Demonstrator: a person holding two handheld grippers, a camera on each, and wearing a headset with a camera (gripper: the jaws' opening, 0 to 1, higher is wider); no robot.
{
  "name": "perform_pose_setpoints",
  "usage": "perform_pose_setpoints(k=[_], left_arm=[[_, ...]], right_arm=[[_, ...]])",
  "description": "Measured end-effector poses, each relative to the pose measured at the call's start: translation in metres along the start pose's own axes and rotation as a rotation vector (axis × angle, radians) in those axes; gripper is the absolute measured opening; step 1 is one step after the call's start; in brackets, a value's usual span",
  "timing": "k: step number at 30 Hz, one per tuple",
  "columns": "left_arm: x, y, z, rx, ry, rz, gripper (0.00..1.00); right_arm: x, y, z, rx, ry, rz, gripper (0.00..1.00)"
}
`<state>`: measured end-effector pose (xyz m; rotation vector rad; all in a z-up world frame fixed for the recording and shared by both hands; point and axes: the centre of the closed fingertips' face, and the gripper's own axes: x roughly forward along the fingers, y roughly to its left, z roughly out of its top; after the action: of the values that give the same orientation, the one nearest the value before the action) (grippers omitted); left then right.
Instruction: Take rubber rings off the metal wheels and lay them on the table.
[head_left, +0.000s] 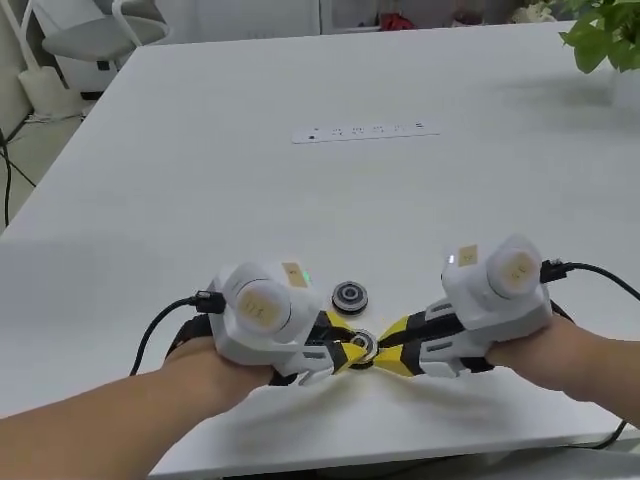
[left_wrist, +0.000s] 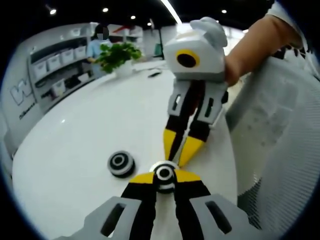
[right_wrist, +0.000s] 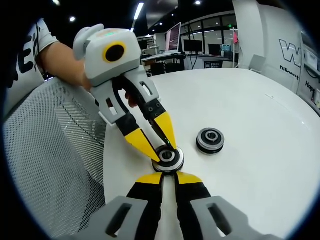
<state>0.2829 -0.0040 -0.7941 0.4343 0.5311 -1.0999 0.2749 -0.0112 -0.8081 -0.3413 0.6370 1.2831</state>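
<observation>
Metal wheel (head_left: 361, 346) lies near the table's (head_left: 300, 200) front edge, clamped by the left gripper (head_left: 346, 351). The right gripper's (head_left: 381, 357) jaws, drawn together, touch its rim. A second wheel (head_left: 350, 295) lies just beyond, with open tabletop past it.

Smooth glossy white table (head_left: 200, 200), shiny metal wheel (right_wrist: 210, 135), its matt black rubber ring (right_wrist: 210, 148)

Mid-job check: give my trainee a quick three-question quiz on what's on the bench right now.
1. True or false: both wheels are gripped.
2. How many wheels sit on the table?
3. The left gripper has its fingers closed on: A) the near wheel B) the far wheel C) nothing.
Key: 1 false, the far wheel lies free; 2 two; 3 A.
</observation>
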Motion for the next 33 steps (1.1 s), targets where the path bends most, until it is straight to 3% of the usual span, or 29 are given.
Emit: perform_pose_setpoints(k=[4, 7, 13, 20, 33], left_arm=[[0.000, 0.000, 0.000, -0.001, -0.001, 0.001, 0.13], [0.000, 0.000, 0.000, -0.001, -0.001, 0.001, 0.13], [0.000, 0.000, 0.000, -0.001, -0.001, 0.001, 0.13], [0.000, 0.000, 0.000, 0.000, 0.000, 0.005, 0.13], [0.001, 0.000, 0.000, 0.001, 0.002, 0.009, 0.13]], right_arm=[[0.000, 0.000, 0.000, -0.010, 0.002, 0.003, 0.09], [0.002, 0.003, -0.002, -0.012, 0.008, 0.010, 0.20], [0.007, 0.007, 0.005, -0.039, -0.011, 0.003, 0.27], [0.012, 0.002, 0.012, -0.065, -0.027, -0.039, 0.29], [0.008, 0.002, 0.010, -0.062, -0.018, -0.032, 0.24]])
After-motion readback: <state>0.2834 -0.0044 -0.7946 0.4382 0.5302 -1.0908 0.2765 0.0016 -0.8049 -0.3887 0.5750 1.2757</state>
